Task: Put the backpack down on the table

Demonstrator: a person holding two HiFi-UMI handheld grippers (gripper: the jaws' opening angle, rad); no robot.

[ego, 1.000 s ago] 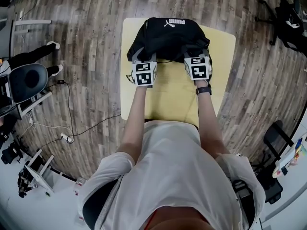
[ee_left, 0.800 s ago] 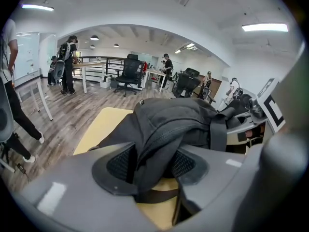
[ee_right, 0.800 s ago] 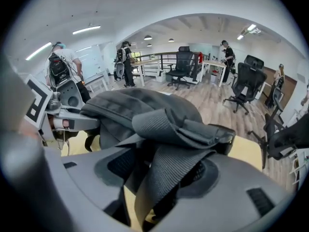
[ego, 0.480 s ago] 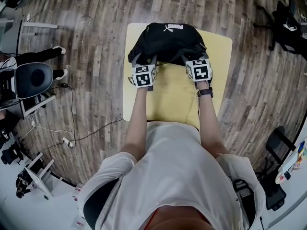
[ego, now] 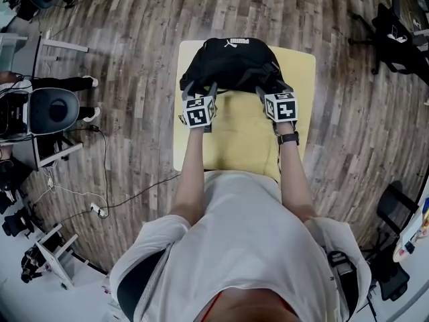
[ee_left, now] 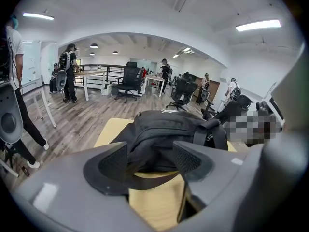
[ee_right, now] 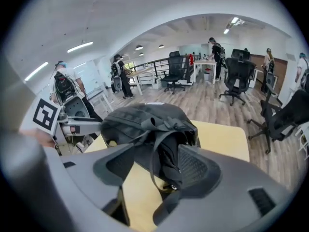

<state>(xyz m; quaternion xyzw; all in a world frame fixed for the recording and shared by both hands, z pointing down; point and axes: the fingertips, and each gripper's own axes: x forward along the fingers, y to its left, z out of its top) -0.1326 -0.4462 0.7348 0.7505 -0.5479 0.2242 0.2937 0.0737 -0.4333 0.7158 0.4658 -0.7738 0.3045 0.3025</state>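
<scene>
The backpack lies on the far half of the worktop. It reaches the far edge, and the near half of the worktop is bare in front of it. It is black all over, a soft, slumped dome of woven fabric with seams and zip lines curving across it. A small white logo sits on its far end. Flat webbing straps bunch at the near right corner, where the cloth folds into a dark hollow.

The worktop is a pale yellow rectangle with rounded corners and a smooth matt face. It stands on a floor of grey-brown wood planks.

Our left tool has its jaws opening. The ribbed black pads stand well apart and press on nothing. The backpack's near edge shows in the gap between the pads. A thin dark band curves across the yellow surface below them. It may be a strap, though we cannot be sure from this angle.

Our right tool is spread wide too. A loop of strap hangs in the gap between its jaws, close to the right pad, and neither pad clamps it.

Both tools have smooth grey plastic bodies with textured dark pads. From the head view their tips sit at the backpack's near edge, one at each side.
</scene>
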